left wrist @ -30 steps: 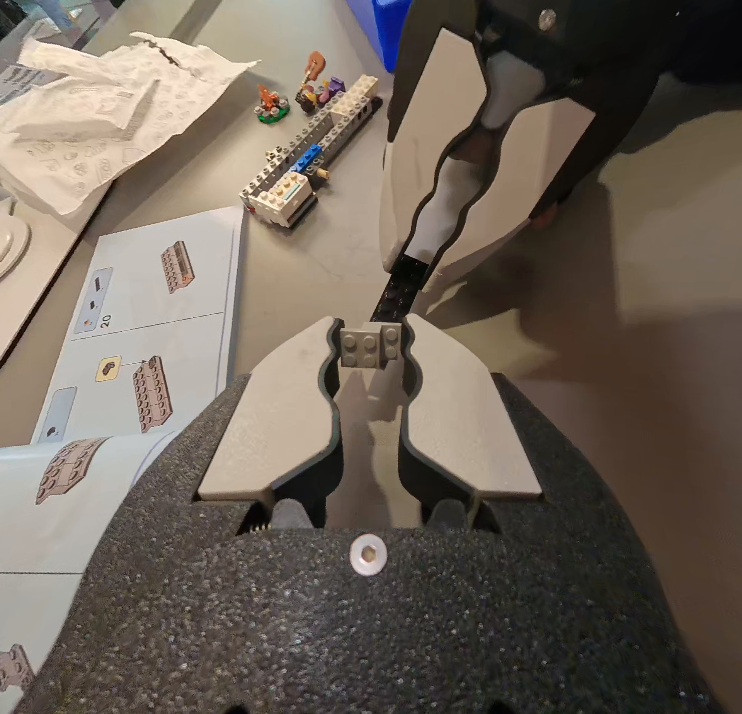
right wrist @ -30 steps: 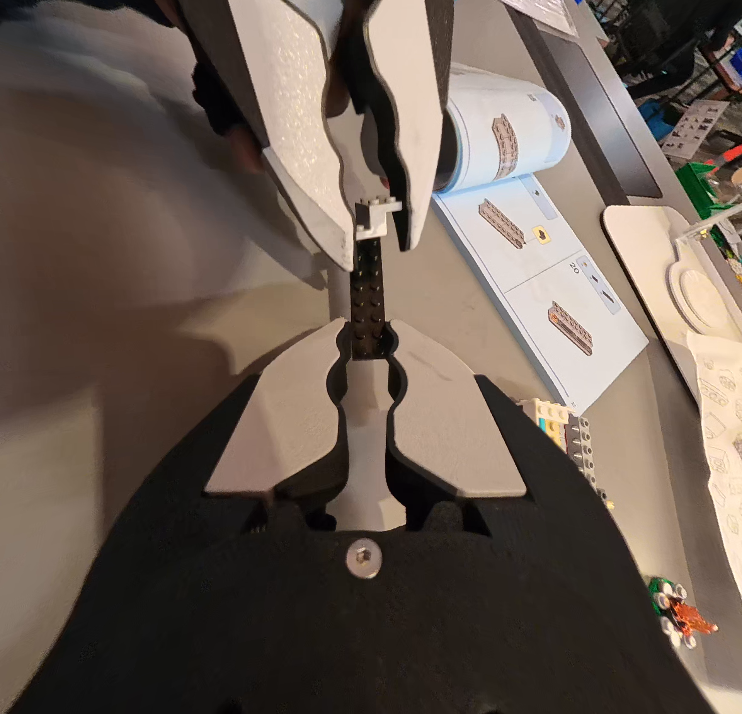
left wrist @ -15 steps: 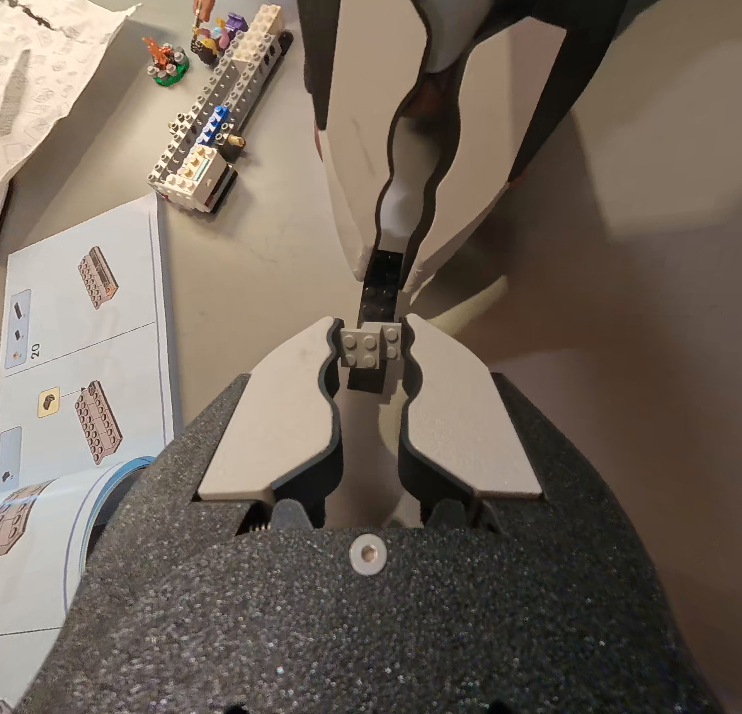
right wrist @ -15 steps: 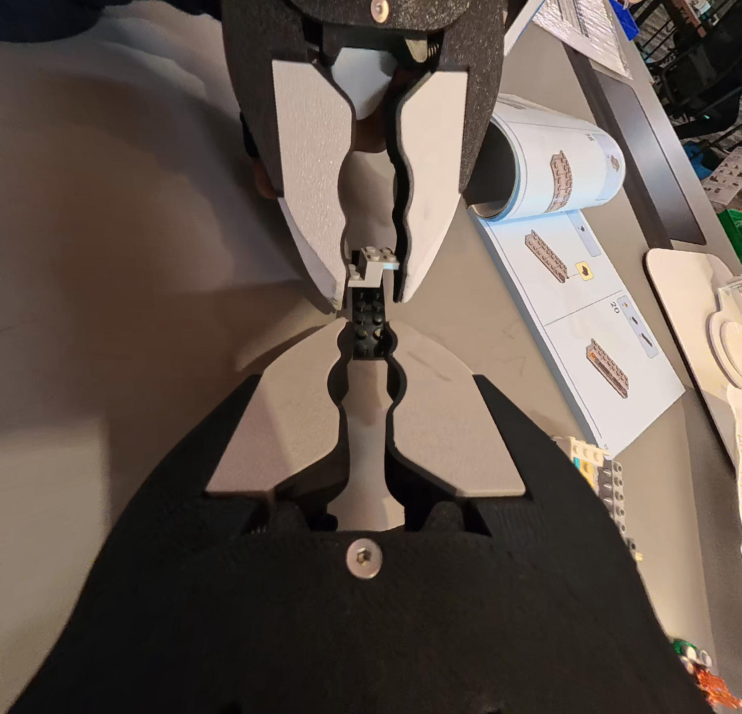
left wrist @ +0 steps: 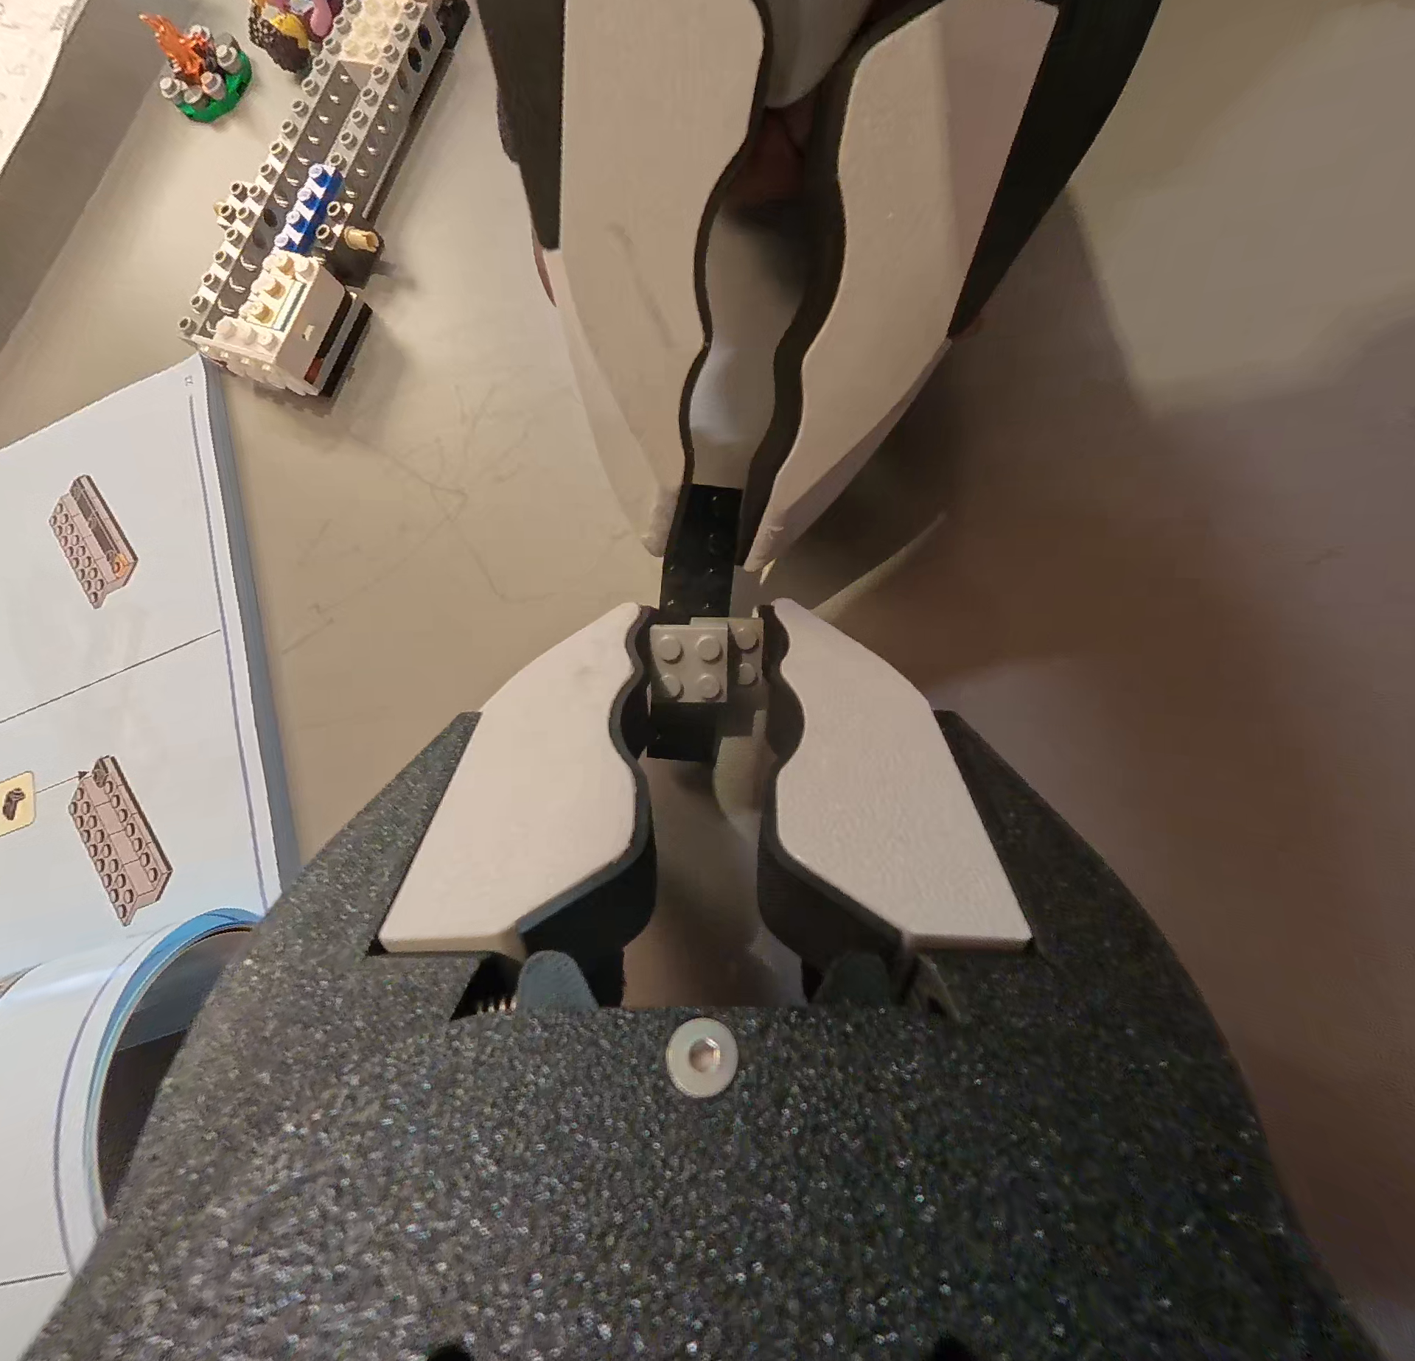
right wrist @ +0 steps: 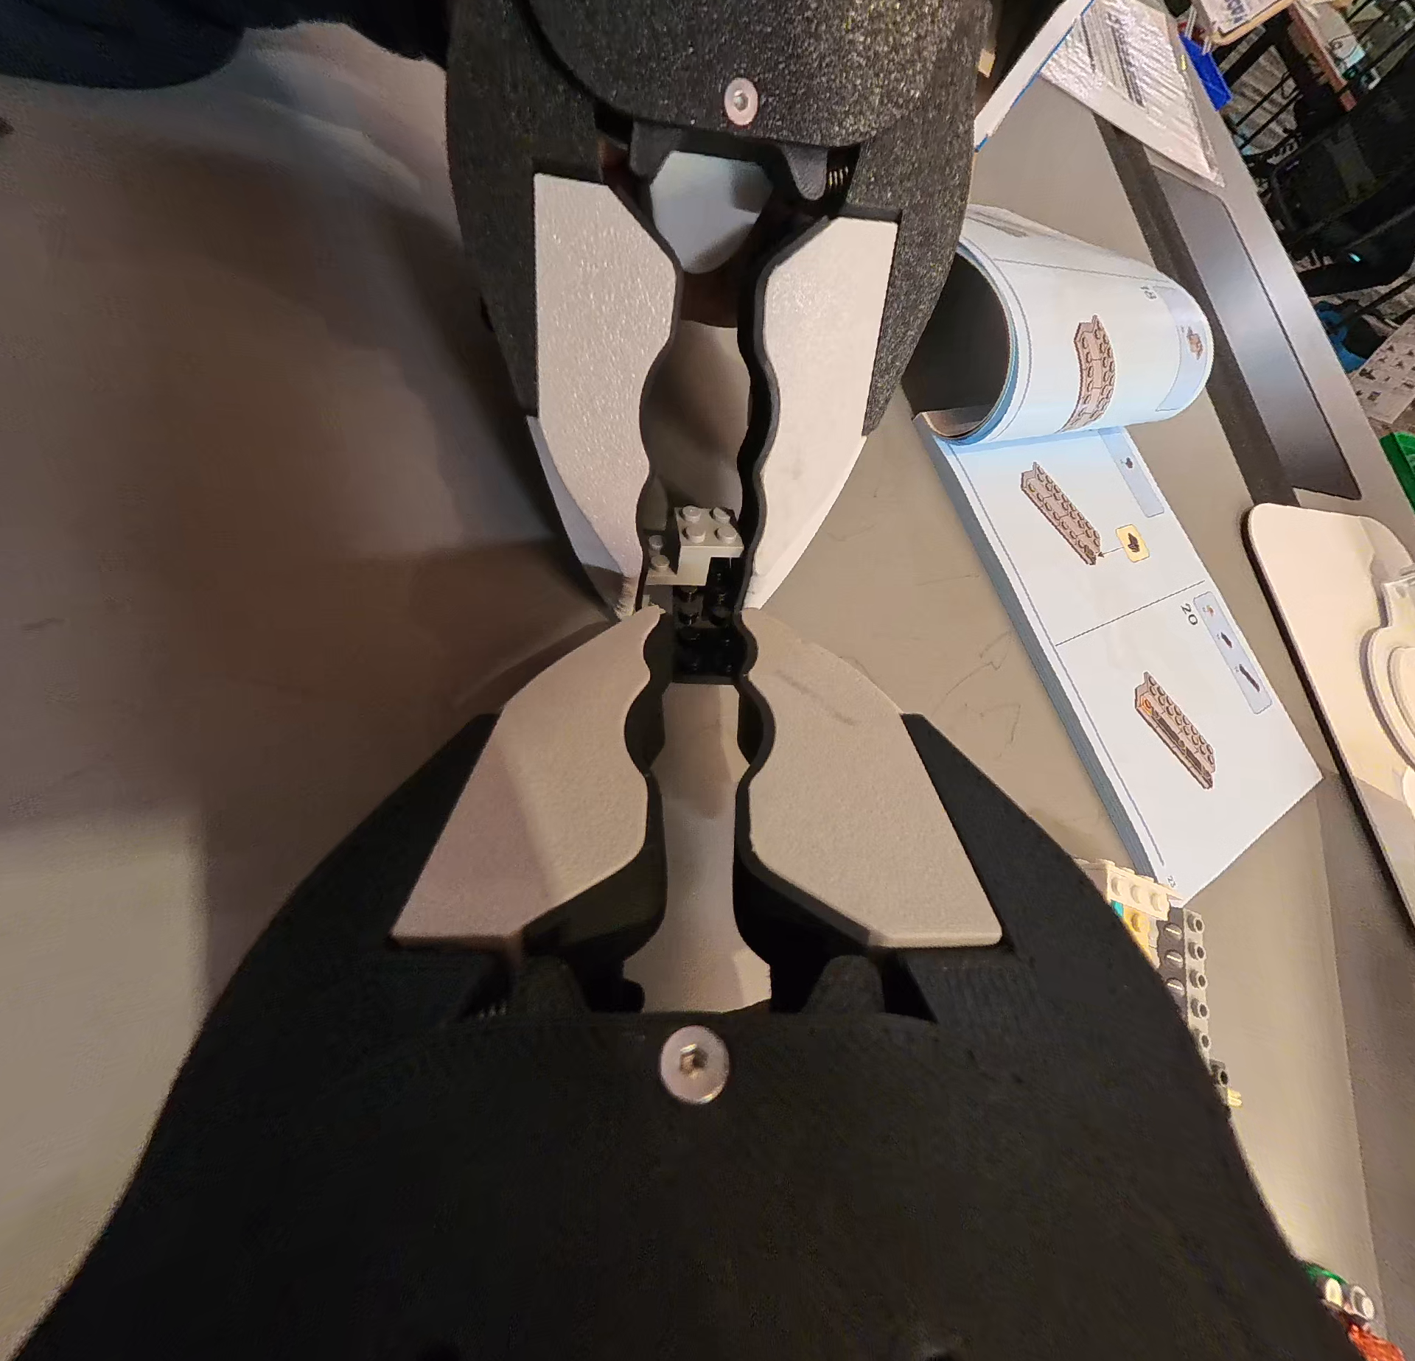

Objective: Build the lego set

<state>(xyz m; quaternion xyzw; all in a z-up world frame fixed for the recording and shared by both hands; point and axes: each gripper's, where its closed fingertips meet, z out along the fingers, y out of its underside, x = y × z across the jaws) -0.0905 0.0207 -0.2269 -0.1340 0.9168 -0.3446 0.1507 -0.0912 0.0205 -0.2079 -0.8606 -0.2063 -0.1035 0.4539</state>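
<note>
Tongs meet tip to tip above the grey bench (left wrist: 475,482). The left tongs (left wrist: 708,666) pinch a light grey angled brick (left wrist: 693,662) between their fingertips, both pads pressed against its sides. The right tongs (right wrist: 700,654) pinch one end of a narrow black studded plate (right wrist: 704,654), which runs forward until its far end lies under the grey brick; in the left wrist view the same black plate (left wrist: 700,551) spans the short gap between the two pairs of fingertips. An open instruction booklet (right wrist: 1133,635) with pale blue pages lies flat on the bench just beside the tongs, its earlier pages curled into a roll. Farther off stands a long grey and white brick assembly (left wrist: 306,206), with a small green-based piece (left wrist: 207,72) near it.
</note>
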